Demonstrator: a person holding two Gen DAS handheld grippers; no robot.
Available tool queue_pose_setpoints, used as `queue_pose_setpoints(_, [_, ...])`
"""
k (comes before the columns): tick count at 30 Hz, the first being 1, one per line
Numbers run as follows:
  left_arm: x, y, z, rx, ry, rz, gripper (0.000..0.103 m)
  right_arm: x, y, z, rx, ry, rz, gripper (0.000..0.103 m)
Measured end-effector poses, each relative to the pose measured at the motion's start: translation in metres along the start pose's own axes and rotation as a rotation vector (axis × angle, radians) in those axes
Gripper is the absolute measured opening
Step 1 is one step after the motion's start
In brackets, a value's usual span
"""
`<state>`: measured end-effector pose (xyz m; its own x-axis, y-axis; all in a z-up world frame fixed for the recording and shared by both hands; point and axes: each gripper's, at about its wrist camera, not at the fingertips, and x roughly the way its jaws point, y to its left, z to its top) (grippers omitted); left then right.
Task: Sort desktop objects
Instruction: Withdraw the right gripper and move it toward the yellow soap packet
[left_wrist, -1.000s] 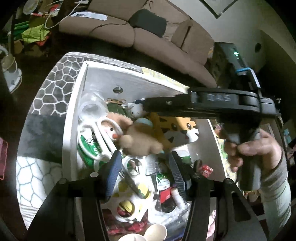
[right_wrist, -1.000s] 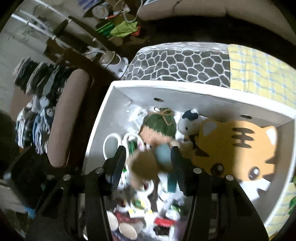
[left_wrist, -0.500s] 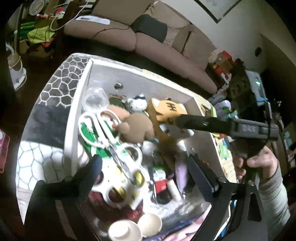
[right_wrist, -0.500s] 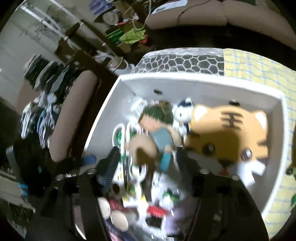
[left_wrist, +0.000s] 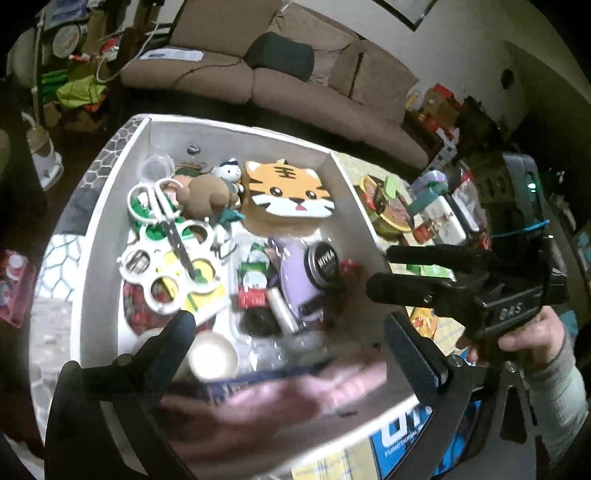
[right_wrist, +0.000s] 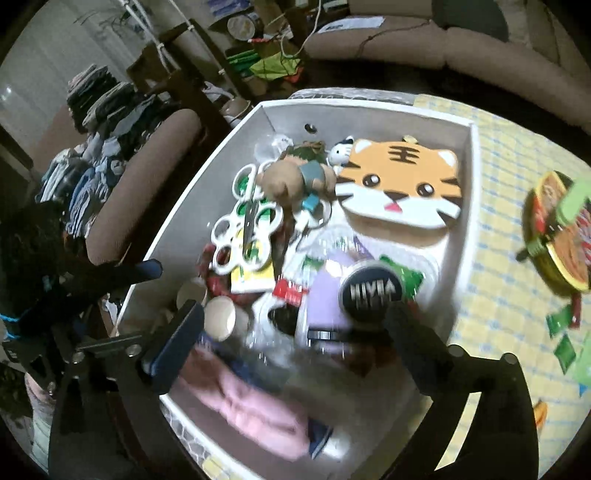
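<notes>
Right wrist view: both grippers (right_wrist: 291, 328) (left_wrist: 291, 347), jaws just opened wide and empty, hung over the box (right_wrist: 469, 206); bear (right_wrist: 288, 181) lay inside.

Your pink item (left_wrist: 295, 391) at the box's (left_wrist: 110, 206) near end smears into a blur in both views, so you cannot tell what it is. The left tongs' (left_wrist: 291, 354) arms run off the bottom edge, as do the right tongs' (right_wrist: 295, 343). Under the scissors (left_wrist: 162, 210) the green packet is mostly covered. The clear wrappers by the paper cup (left_wrist: 214, 356) are too blurred to read.
</notes>
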<state>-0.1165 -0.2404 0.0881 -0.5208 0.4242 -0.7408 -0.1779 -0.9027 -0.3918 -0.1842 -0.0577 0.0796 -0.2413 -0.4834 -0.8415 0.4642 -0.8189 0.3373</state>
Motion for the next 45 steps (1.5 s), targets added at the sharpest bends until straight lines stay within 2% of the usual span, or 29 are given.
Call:
queue_pose_setpoints(5, [-0.023,-0.019,-0.022,-0.019,-0.022,0.024,0.103,-0.031,0.011,-0.031,-0.009,-0.034,-0.028,0.103])
queue_pose_setpoints(9, [-0.045,-0.039,-0.042,-0.007,-0.039,0.077,0.103,-0.057,0.02,-0.056,-0.012,-0.077,-0.065,0.103])
queue_pose_setpoints(13, [-0.061,-0.065,-0.059,0.009,-0.051,0.09,0.103,-0.084,0.025,-0.082,-0.004,-0.105,-0.054,0.103])
queue_pose_setpoints(22, [-0.068,-0.13,-0.092,0.04,-0.049,0.093,0.103,-0.146,0.021,-0.142,-0.001,-0.169,-0.107,0.103])
queue_pose_setpoints(27, [-0.056,-0.177,-0.104,0.089,-0.032,0.07,0.103,-0.175,-0.013,-0.173,0.059,-0.193,-0.112,0.103])
queue_pose_setpoints(36, [-0.012,-0.242,-0.096,0.137,0.001,-0.005,0.103,-0.235,-0.114,-0.206,0.177,-0.249,-0.179,0.103])
queue_pose_setpoints(39, [0.015,-0.257,-0.092,0.136,0.033,-0.022,0.103,-0.241,-0.145,-0.209,0.219,-0.255,-0.176,0.103])
queue_pose_setpoints(42, [0.043,-0.273,-0.089,0.174,0.06,-0.038,0.103,-0.237,-0.171,-0.211,0.244,-0.252,-0.188,0.103])
queue_pose_setpoints(45, [0.072,-0.285,-0.085,0.218,0.086,-0.051,0.103,-0.229,-0.199,-0.213,0.288,-0.253,-0.166,0.103])
